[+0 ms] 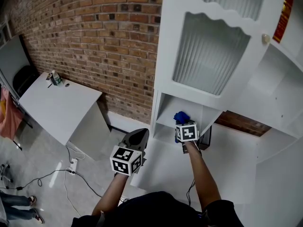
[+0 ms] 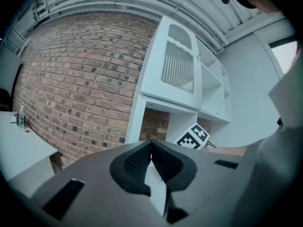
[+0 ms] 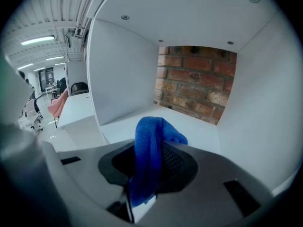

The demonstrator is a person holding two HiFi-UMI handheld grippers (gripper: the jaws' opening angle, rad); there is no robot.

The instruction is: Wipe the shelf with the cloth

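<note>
Farthest left in the head view, a person's legs are cut off by the frame edge, and a thin cable runs across the floor to a power strip. Next comes a white table against the brick wall, with a small bottle at its far corner, too small to make out further. Toward the middle, the left gripper hovers in open air in front of the white cabinet, apart from it. Its own view shows the two dark pads pressed tip to tip with nothing caught between them. Just to its right, the right gripper reaches into the low open compartment. From above, its marker cube hides the jaws, so only a blue tuft shows past it. The right gripper view shows the jaws clamped on the blue cloth, which bunches up over the pads. Its lower end disappears down into the throat of the gripper. The cloth sits above the white shelf near the compartment's front edge, but whether it touches the surface cannot be told. Brick shows at the back of the compartment, and the cabinet's upper right shelves run out of frame.
</note>
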